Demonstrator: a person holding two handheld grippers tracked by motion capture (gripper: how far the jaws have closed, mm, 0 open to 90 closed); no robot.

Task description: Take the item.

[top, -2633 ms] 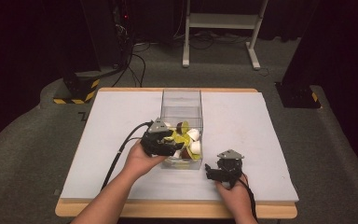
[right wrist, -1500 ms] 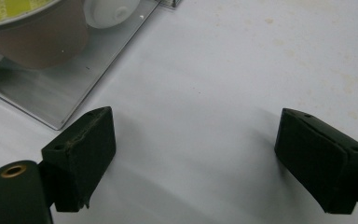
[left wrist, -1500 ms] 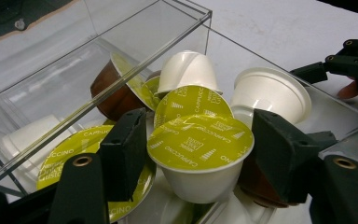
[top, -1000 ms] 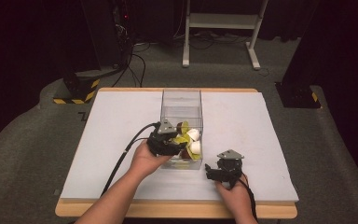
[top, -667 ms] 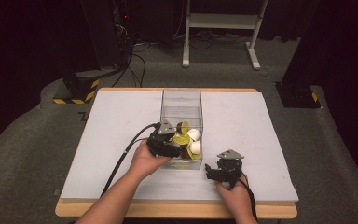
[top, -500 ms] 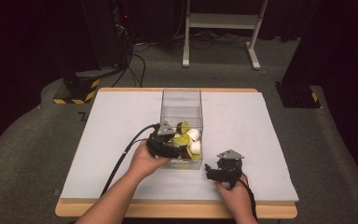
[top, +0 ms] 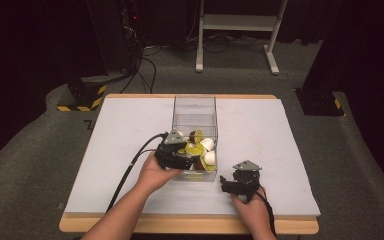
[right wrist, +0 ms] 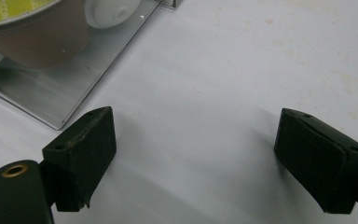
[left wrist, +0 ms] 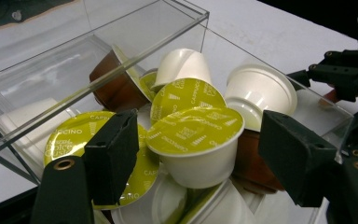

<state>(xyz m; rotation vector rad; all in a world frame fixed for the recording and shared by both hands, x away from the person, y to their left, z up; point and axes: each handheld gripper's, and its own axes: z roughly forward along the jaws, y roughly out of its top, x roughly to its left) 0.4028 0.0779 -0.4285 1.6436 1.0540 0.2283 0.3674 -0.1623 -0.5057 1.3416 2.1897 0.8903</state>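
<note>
I'm holding my left gripper (left wrist: 193, 154) spread wide around the white capsule (left wrist: 193, 142) with the green lid, topmost in the clear box (left wrist: 135, 44); I'm aiming to close squarely on its sides — below the rim — so it isn't slipping; my right gripper (right wrist: 209, 158) is resting open on the white table (right wrist: 242, 60), empty

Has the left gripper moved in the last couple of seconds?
Yes. The left gripper has shifted right and slightly away from the person, farther over the clear box, toward the capsules.
</note>
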